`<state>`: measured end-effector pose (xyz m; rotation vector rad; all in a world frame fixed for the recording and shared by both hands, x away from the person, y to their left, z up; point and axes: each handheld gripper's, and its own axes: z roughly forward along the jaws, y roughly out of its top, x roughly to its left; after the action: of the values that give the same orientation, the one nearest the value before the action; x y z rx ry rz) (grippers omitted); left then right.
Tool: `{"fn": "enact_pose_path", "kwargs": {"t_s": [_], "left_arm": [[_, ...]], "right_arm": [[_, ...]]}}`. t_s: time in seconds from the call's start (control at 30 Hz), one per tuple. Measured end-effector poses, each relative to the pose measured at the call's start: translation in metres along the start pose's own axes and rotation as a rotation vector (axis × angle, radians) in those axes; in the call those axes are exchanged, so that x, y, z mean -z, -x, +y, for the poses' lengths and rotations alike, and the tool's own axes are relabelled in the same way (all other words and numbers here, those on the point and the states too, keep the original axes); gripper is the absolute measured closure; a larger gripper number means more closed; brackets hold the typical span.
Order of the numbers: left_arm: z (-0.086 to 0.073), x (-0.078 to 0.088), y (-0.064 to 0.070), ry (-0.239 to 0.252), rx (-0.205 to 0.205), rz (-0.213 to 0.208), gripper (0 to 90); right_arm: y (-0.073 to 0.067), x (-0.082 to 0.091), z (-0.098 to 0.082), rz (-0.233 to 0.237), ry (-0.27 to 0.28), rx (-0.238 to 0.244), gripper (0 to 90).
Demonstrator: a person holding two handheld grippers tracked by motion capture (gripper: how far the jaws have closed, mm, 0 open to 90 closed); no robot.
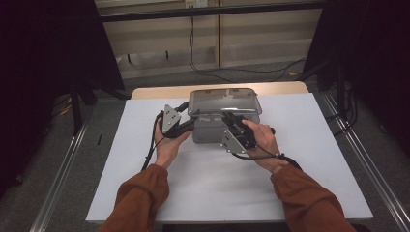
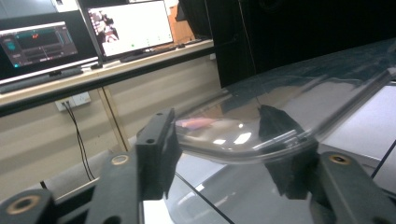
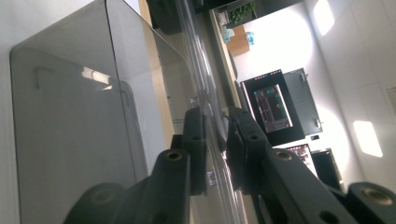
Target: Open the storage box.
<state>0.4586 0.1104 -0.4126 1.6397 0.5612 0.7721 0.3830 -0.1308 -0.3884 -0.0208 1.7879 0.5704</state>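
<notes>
Between the jaws of our right hand-held gripper (image 3: pixel 215 140) we are clenching the clear lid (image 1: pixel 225 100) rim of the grey box (image 1: pixel 208 131), which is standing at the middle of the white surface (image 1: pixel 309 159). Our left hand-held gripper (image 2: pixel 224 149) is straddling the lid's corner; whether its pads are pressing, we cannot tell. We judge we are seating or lifting the lid; next needs an even grip. Reflections are hiding the box's inside.

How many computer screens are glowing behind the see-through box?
2 in the left gripper view: a dark screen at the upper left and a white screen right beside it. The right gripper view shows one lit screen, maybe the same; others may be hidden.
</notes>
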Motion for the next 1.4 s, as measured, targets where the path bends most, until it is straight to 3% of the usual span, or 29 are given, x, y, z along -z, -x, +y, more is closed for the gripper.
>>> {"fn": "enact_pose_path", "kwargs": {"t_s": [0.03, 0.27, 0.4, 0.63, 0.67, 0.7, 0.73, 0.77, 0.8, 0.83, 0.87, 0.9, 1.03, 1.1, 1.27, 1.4], "left_arm": [[0.000, 0.000, 0.001, 0.004, -0.006, 0.002, 49.5], [0.000, 0.000, 0.000, 0.001, -0.017, -0.001, 49.6], [0.000, 0.000, 0.000, 0.008, -0.009, -0.005, 49.8], [0.001, 0.000, -0.001, 0.016, 0.001, -0.005, 50.0], [0.001, 0.000, -0.001, 0.016, 0.001, -0.005, 50.0], [0.001, 0.000, -0.001, 0.013, 0.001, -0.003, 50.1], [0.001, 0.000, -0.001, 0.013, 0.001, -0.003, 50.0], [0.002, 0.000, -0.001, 0.014, 0.000, 0.001, 50.1], [0.002, 0.000, -0.001, 0.014, 0.000, 0.001, 50.1], [0.002, 0.000, -0.001, 0.014, 0.000, 0.000, 50.1], [0.002, 0.000, -0.001, 0.018, 0.004, 0.001, 50.1], [0.002, 0.000, -0.001, 0.016, 0.003, 0.001, 50.1], [0.003, 0.000, -0.001, 0.017, 0.007, -0.001, 50.2], [0.003, 0.000, -0.001, 0.018, 0.009, -0.001, 50.2], [0.004, 0.000, -0.002, 0.022, 0.017, -0.002, 50.4], [0.005, 0.001, -0.003, 0.021, 0.017, -0.003, 50.6]], "right_arm": [[-0.001, 0.000, -0.001, 0.002, 0.003, -0.029, 75.6], [0.000, -0.001, -0.007, 0.011, 0.007, -0.097, 63.0], [0.004, 0.001, -0.014, 0.011, 0.001, -0.209, 41.3], [0.014, 0.004, -0.029, 0.052, -0.024, -0.404, 20.1], [0.014, 0.004, -0.029, 0.052, -0.024, -0.404, 20.1], [0.016, 0.005, -0.033, 0.053, -0.025, -0.475, 15.0], [0.016, 0.005, -0.033, 0.053, -0.025, -0.475, 15.0], [0.018, 0.006, -0.037, 0.048, -0.028, -0.523, 14.3], [0.018, 0.006, -0.037, 0.048, -0.028, -0.523, 14.3], [0.021, 0.007, -0.042, 0.060, -0.026, -0.596, 14.3], [0.021, 0.007, -0.042, 0.060, -0.026, -0.596, 14.3], [0.025, 0.008, -0.047, 0.066, -0.029, -0.653, 13.2], [0.030, 0.010, -0.058, 0.057, -0.041, -0.738, 5.3], [0.031, 0.011, -0.065, 0.078, -0.026, -0.764, 1.2], [0.031, 0.008, -0.077, 0.102, -0.037, -0.821, 1.2], [0.032, 0.008, -0.087, 0.108, -0.034, -0.870, 10.8]]}}
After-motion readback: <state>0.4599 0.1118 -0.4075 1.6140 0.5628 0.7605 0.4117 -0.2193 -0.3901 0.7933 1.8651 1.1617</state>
